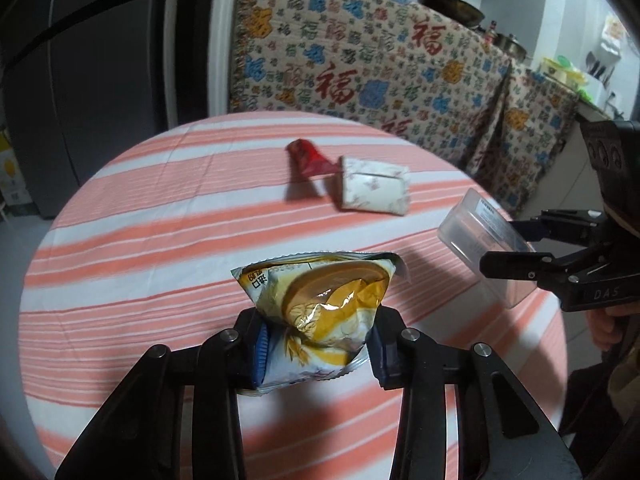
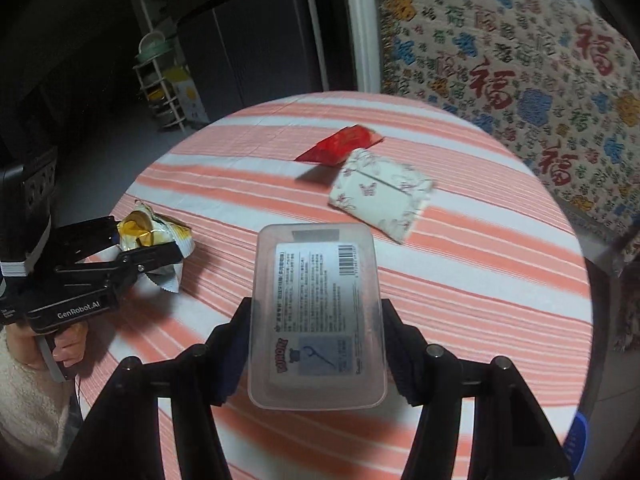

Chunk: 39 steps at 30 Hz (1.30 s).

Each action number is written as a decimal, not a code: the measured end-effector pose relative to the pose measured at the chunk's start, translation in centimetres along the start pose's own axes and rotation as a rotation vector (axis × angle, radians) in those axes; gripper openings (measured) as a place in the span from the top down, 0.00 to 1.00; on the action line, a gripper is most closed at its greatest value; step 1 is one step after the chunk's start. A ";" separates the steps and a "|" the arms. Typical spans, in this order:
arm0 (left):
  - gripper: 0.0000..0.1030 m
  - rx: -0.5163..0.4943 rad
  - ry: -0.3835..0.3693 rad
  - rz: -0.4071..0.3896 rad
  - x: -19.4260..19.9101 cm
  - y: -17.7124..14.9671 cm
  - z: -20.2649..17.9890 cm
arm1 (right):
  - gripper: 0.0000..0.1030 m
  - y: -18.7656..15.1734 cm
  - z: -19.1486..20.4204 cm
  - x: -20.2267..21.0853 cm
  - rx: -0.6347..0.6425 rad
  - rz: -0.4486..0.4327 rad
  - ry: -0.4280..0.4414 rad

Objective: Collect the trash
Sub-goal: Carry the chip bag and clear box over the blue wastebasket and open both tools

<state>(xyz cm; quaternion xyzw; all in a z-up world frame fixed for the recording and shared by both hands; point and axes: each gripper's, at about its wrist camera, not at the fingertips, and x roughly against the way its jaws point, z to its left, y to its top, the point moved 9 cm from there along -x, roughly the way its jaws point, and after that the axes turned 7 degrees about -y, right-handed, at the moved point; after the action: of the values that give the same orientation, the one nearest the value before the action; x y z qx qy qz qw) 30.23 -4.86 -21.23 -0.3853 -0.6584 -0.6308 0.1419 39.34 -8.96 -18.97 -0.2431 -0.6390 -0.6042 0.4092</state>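
Note:
My left gripper [image 1: 316, 344] is shut on a crumpled yellow and white snack wrapper [image 1: 320, 304], held above the round table; the same wrapper [image 2: 152, 236] shows in the left gripper [image 2: 148, 246] at the left of the right wrist view. My right gripper [image 2: 316, 320] is shut on a clear plastic box [image 2: 318, 316] with a printed label, lifted off the cloth; that box [image 1: 484, 236] and the right gripper [image 1: 508, 248] appear at the right in the left wrist view. A red wrapper [image 1: 310, 156] [image 2: 344, 144] lies beside a white tissue pack [image 1: 374, 189] [image 2: 380, 192] farther back.
The round table [image 1: 160, 208] carries a pink and white striped cloth. Behind it hangs a patterned cloth [image 1: 360, 60] over a counter with pans. A dark fridge [image 1: 80, 80] stands at the left, and a small rack [image 2: 160, 80] on the floor. A person's hand [image 2: 68, 344] holds the left gripper.

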 end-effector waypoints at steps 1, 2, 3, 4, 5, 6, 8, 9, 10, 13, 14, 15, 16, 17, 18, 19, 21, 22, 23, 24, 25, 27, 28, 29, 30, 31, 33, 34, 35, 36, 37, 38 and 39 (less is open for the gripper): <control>0.62 -0.009 -0.007 0.002 -0.1 0.1 -0.8 | 0.41 -0.4 -0.7 0.8 -0.010 -0.010 -0.008; 0.62 -0.020 -0.016 0.005 -0.3 0.3 -1.9 | 0.41 -0.7 -1.1 1.3 -0.017 -0.015 -0.015; 0.62 -0.026 -0.024 0.006 -0.4 0.3 -2.7 | 0.41 -1.1 -1.9 2.0 -0.028 -0.022 -0.026; 0.62 -0.036 -0.037 0.008 -0.5 0.4 -3.7 | 0.41 -1.4 -2.6 2.5 -0.037 -0.027 -0.035; 0.62 -0.042 -0.048 0.011 -0.8 0.5 -4.6 | 0.41 -1.9 -3.5 3.2 -0.054 -0.032 -0.044; 0.62 -0.046 -0.063 0.016 -1.0 0.5 -5.7 | 0.41 -2.3 -4.2 3.7 -0.067 -0.035 -0.050; 0.62 -0.047 -0.096 0.026 -1.6 0.6 -7.9 | 0.41 -3.2 -6.1 4.9 -0.095 -0.041 -0.067; 0.62 -0.047 -0.119 0.032 -2.0 0.7 -9.4 | 0.41 -3.9 -7.3 5.7 -0.111 -0.045 -0.079; 0.62 -0.051 -0.135 0.034 -2.3 0.8 -10.5 | 0.41 -4.4 -8.1 6.3 -0.122 -0.048 -0.092; 0.62 -0.085 -0.194 0.042 -3.3 1.3 -15.2 | 0.41 -6.3 -12.0 8.5 -0.170 -0.058 -0.137; 0.62 -0.097 -0.214 0.047 -3.7 1.5 -16.8 | 0.41 -6.9 -13.4 9.2 -0.186 -0.061 -0.156; 0.62 -0.106 -0.230 0.052 -4.0 1.6 -18.1 | 0.41 -7.8 -15.2 10.2 -0.209 -0.066 -0.181; 0.62 -0.118 -0.257 0.059 -4.5 1.8 -20.0 | 0.41 -8.6 -16.9 11.0 -0.231 -0.068 -0.202; 0.62 -0.130 -0.282 0.065 -5.1 1.9 -21.9 | 0.41 -9.4 -18.5 11.7 -0.255 -0.071 -0.224; 0.62 -0.137 -0.298 0.069 -5.4 2.0 -23.0 | 0.41 -10.1 -19.8 12.2 -0.276 -0.072 -0.243; 0.62 -0.147 -0.322 0.075 -5.9 2.2 -24.7 | 0.41 -11.0 -21.6 13.0 -0.304 -0.071 -0.266; 0.62 -0.168 -0.363 0.091 -7.1 2.4 -28.0 | 0.41 -12.7 -24.7 14.1 -0.354 -0.070 -0.303; 0.62 -0.177 -0.378 0.097 -7.6 2.4 -29.5 | 0.41 -13.6 -26.3 14.7 -0.380 -0.070 -0.324; 0.62 -0.187 -0.397 0.104 -8.3 2.4 -31.2 | 0.41 -14.5 -27.9 15.3 -0.405 -0.071 -0.344; 0.62 -0.192 -0.408 0.109 -8.7 2.4 -32.3 | 0.41 -15.2 -28.9 15.7 -0.423 -0.071 -0.357; 0.62 -0.199 -0.423 0.116 -9.4 2.4 -33.8 | 0.41 -16.1 -30.2 16.3 -0.446 -0.073 -0.375; 0.62 -0.214 -0.444 0.128 -10.8 2.3 -36.7 | 0.41 -17.7 -32.7 17.2 -0.488 -0.075 -0.403; 0.62 -0.221 -0.450 0.133 -11.4 2.2 -37.8 | 0.41 -18.5 -33.9 17.5 -0.505 -0.075 -0.418; 0.62 -0.227 -0.453 0.139 -12.0 2.0 -38.8 | 0.41 -19.3 -34.8 17.8 -0.516 -0.075 -0.426; 0.62 -0.234 -0.458 0.147 -12.8 1.9 -40.1 | 0.41 -20.1 -35.7 18.1 -0.529 -0.073 -0.435; 0.62 -0.237 -0.463 0.153 -13.4 1.8 -40.9 | 0.41 -21.0 -36.7 18.2 -0.543 -0.070 -0.444; 0.62 -0.240 -0.470 0.165 -14.8 1.5 -42.3 | 0.41 -22.4 -38.3 18.3 -0.566 -0.067 -0.458; 0.62 -0.242 -0.472 0.173 -15.8 1.4 -43.1 | 0.41 -22.9 -38.8 18.3 -0.574 -0.065 -0.458; 0.62 -0.243 -0.472 0.177 -16.2 1.1 -43.6 | 0.41 -23.5 -39.4 18.2 -0.583 -0.061 -0.459; 0.62 -0.243 -0.472 0.185 -17.1 1.0 -44.3 | 0.41 -24.1 -40.1 18.0 -0.594 -0.058 -0.459; 0.62 -0.243 -0.472 0.191 -17.6 0.8 -44.8 | 0.41 -24.4 -40.6 17.8 -0.599 -0.056 -0.461; 0.62 -0.242 -0.470 0.198 -18.4 0.6 -45.2 | 0.41 -24.9 -41.1 17.6 -0.606 -0.055 -0.463; 0.62 -0.240 -0.468 0.204 -18.9 0.4 -45.5 | 0.41 -25.4 -41.7 17.3 -0.613 -0.052 -0.464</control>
<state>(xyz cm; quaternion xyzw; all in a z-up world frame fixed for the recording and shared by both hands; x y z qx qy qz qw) 29.42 -53.89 -26.18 -0.5989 -0.5517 -0.5805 0.0021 19.00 -56.52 -22.10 -0.4681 -0.5103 -0.7063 0.1467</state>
